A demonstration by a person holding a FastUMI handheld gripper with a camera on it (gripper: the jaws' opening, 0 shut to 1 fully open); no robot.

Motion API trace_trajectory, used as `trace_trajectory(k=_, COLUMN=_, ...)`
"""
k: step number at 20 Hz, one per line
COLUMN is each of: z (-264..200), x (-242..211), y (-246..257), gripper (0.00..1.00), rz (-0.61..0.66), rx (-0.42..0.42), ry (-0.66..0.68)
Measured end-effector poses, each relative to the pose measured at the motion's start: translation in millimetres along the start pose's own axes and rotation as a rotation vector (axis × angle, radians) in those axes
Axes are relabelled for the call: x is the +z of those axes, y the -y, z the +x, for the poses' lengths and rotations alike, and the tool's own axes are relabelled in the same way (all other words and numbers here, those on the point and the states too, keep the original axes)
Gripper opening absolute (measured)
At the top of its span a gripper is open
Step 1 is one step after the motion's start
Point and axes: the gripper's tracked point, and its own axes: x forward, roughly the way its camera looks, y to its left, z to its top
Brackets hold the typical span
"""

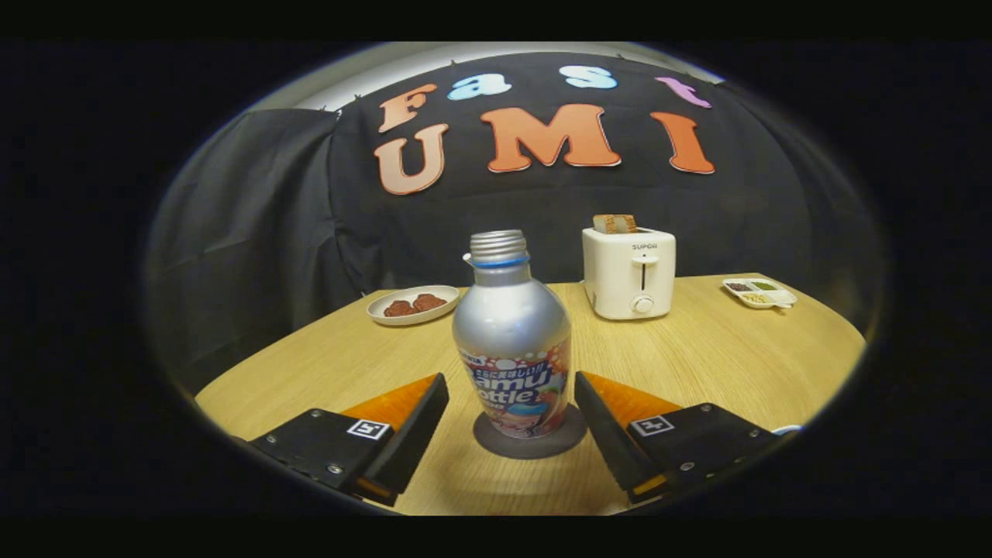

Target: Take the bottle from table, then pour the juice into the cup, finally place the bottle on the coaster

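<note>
Holding my tongs [511, 403] apart, I have a finger on either side of the bottle [511, 341], each standing clear of it with a gap of bench [697, 356] showing between finger and bottle. The rear of both fingers is cut off, so I cannot see how they join.

The bottle stands upright on a dark round coaster [529, 438], right between my fingertips. Most of the coaster is hidden under the bottle; a ring of it shows around the base. The bottle is silver metal with a rounded shoulder, a printed label around its lower half, a blue ring at the neck and a bare threaded mouth with the cap off. I cannot tell whether any juice is inside.

A sliver of something white [789, 428] peeks out beside my right finger, too cut off to name.

Beyond the bottle, to the left, a white plate [413, 304] carries brown pieces. To the right stands a white toaster [628, 271] with toast [614, 223] poking out. Further right lies a small divided tray [759, 292], its contents too small to make out.
</note>
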Motion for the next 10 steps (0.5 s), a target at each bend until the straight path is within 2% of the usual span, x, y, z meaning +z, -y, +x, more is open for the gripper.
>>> trace_trajectory(k=3, z=-25.8, x=15.3, y=-5.7, gripper=0.97, rz=0.006, rx=0.028, ry=0.016)
trace_trajectory(k=10, z=-100.2, x=72.4, y=-2.5, gripper=0.97, rz=-0.037, rx=0.102, ry=0.179)
